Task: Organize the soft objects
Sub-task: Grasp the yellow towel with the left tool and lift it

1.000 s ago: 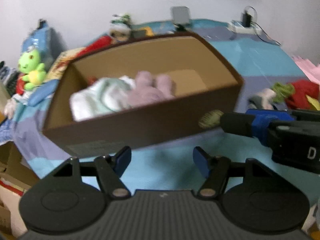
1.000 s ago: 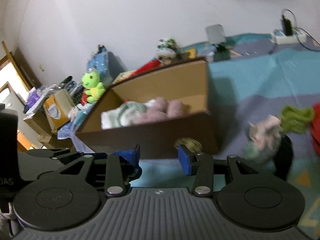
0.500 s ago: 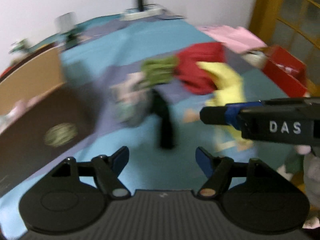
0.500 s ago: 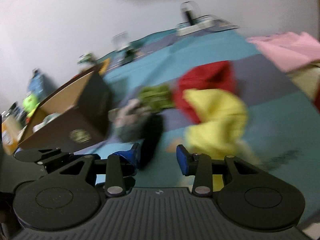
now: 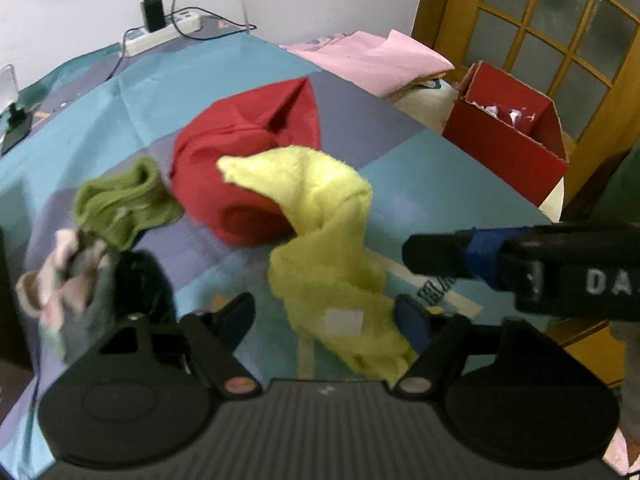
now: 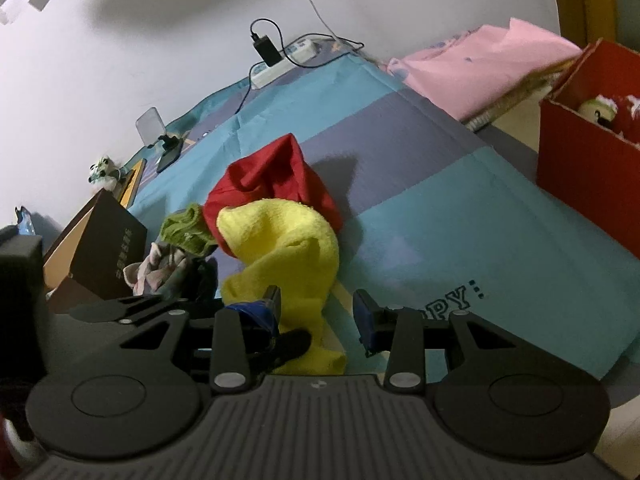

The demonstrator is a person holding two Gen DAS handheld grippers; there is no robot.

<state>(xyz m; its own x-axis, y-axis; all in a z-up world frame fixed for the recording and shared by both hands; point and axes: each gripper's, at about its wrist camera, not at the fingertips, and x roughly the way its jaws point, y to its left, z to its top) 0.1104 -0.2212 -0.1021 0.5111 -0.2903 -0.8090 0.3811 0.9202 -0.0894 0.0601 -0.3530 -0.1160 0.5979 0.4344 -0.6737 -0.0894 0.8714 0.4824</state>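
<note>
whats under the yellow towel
Its upper end lies over the red cloth, hiding that cloth's near edge. Its lower part lies on the blue mat. Anything else beneath the yellow towel is covered.

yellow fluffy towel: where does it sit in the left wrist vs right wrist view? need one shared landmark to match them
Left wrist: the yellow fluffy towel runs from centre to lower centre, between the open fingers of the left gripper, draped off the crumpled red cloth.
Right wrist: the yellow fluffy towel lies left of centre, its tail reaching the right gripper.
Shared landmark: the white power strip with a black charger by the wall.
</note>
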